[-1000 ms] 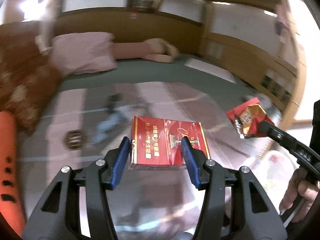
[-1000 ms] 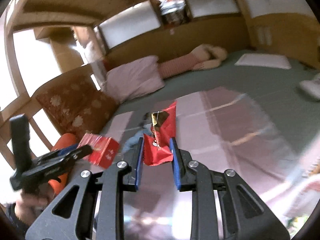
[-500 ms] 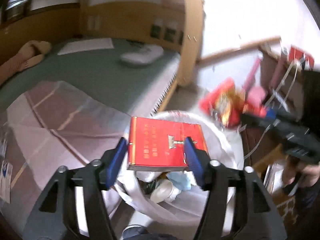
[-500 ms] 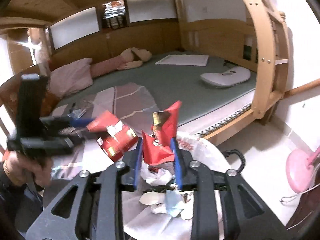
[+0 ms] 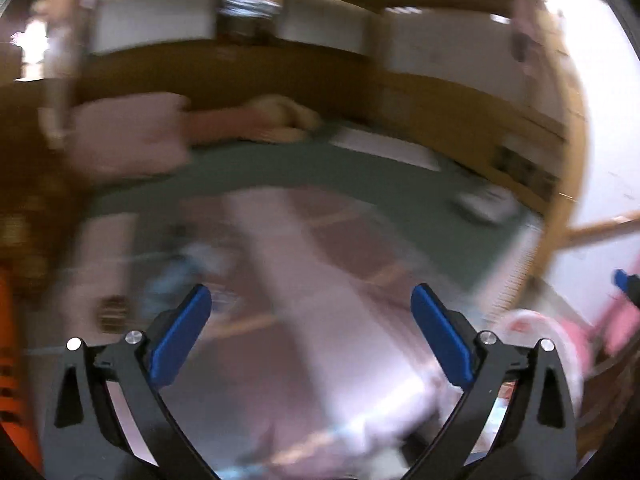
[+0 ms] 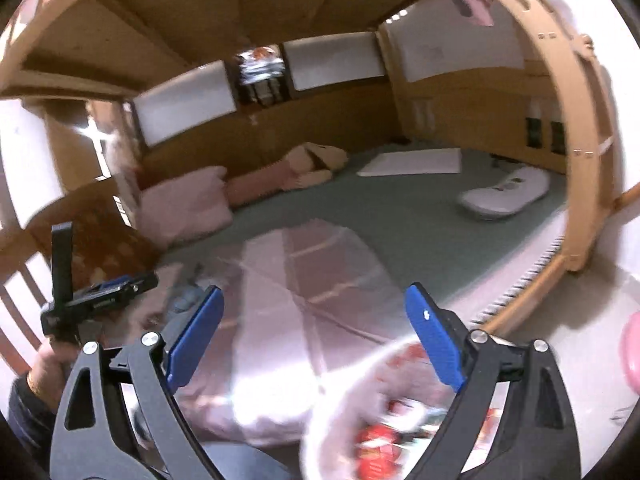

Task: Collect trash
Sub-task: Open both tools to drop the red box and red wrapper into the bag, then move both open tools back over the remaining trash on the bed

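Observation:
My left gripper [image 5: 310, 304] is open and empty, its blue pads [image 5: 180, 336] wide apart above the pink sheet [image 5: 328, 280] on the bed; this view is blurred. My right gripper [image 6: 314, 304] is open and empty above the white trash bag [image 6: 360, 412] at the bed's edge. A red wrapper [image 6: 376, 446] lies inside the bag among other trash. The left gripper also shows in the right wrist view [image 6: 120, 286] at the left, over the bed. Blurred bluish scraps [image 5: 192, 264] and a small dark item [image 5: 114, 312] lie on the sheet.
The bed has a green mattress [image 6: 420, 216], a pink pillow [image 6: 184, 204], a plush toy [image 6: 312, 164], a white flat pad [image 6: 412, 162] and a white device [image 6: 504, 192]. A wooden arch frame [image 6: 580, 160] stands at the right. An orange object [image 5: 12, 320] is at the far left.
Both grippers have opened and let go: the red box and the red wrapper are out of the jaws. The left gripper has swung back from the trash bag towards the bed.

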The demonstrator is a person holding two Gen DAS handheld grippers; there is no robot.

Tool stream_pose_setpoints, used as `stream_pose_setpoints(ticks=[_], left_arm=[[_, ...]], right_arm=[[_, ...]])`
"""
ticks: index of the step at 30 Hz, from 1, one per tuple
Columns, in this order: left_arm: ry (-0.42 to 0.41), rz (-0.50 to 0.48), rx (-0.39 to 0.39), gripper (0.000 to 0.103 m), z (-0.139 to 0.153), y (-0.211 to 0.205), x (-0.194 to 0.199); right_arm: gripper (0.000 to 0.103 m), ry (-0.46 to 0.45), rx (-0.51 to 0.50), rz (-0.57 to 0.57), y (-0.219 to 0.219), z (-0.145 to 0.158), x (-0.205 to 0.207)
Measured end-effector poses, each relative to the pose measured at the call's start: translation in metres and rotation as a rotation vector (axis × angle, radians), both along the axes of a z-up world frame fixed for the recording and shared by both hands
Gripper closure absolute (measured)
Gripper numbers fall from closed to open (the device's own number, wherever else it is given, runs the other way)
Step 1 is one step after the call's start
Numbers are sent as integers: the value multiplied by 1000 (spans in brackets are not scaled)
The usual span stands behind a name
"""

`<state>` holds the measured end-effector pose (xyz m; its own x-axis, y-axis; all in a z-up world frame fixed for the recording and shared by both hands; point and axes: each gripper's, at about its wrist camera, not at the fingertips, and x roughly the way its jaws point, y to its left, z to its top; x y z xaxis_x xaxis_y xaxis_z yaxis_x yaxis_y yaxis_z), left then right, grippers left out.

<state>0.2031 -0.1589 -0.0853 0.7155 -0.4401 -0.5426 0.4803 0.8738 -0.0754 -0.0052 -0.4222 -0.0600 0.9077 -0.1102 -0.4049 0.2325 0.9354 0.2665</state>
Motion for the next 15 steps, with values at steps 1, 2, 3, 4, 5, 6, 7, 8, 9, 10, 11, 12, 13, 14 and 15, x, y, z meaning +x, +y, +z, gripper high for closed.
stream_pose_setpoints(ticks=[1,2,3,4,5,6,7,8,9,10,11,12,13,14,15], left_arm=[[-19,65,6,4,3,27,7],[-25,95,6,4,5,38,10],[-29,141,1,3,6,61,15],[-27,171,-3,3,7,74,19],[-20,203,-12,3,8,91,23],[-17,223,-20,3,8,104,26],[-16,253,-22,3,7,120,29],[-14,284,-20,3,6,132,32],[-11,306,-19,3,4,142,34],[-4,331,-24,3,2,155,37],[0,344,-28,3,1,165,35],[7,356,-30,3,-1,169,36],[18,366,-32,3,-4,172,38],[26,367,-35,3,-5,175,36],[34,365,-39,3,-7,178,37]], right_arm=[[11,-3,4,29,12,0,13],[11,-6,8,55,22,-1,25],[11,-6,14,100,40,-4,46],[11,-1,17,123,49,-5,57],[11,-1,21,151,61,-6,71],[11,-3,21,179,76,-7,87],[11,0,15,197,89,-7,103],[11,3,7,216,103,-9,122],[11,5,7,224,111,-10,132],[11,3,13,232,121,-13,147],[11,4,14,228,129,-18,160],[11,5,9,215,134,-22,166],[11,5,3,188,142,-33,173],[11,-2,4,165,145,-45,176],[11,10,-2,142,148,-58,177]])
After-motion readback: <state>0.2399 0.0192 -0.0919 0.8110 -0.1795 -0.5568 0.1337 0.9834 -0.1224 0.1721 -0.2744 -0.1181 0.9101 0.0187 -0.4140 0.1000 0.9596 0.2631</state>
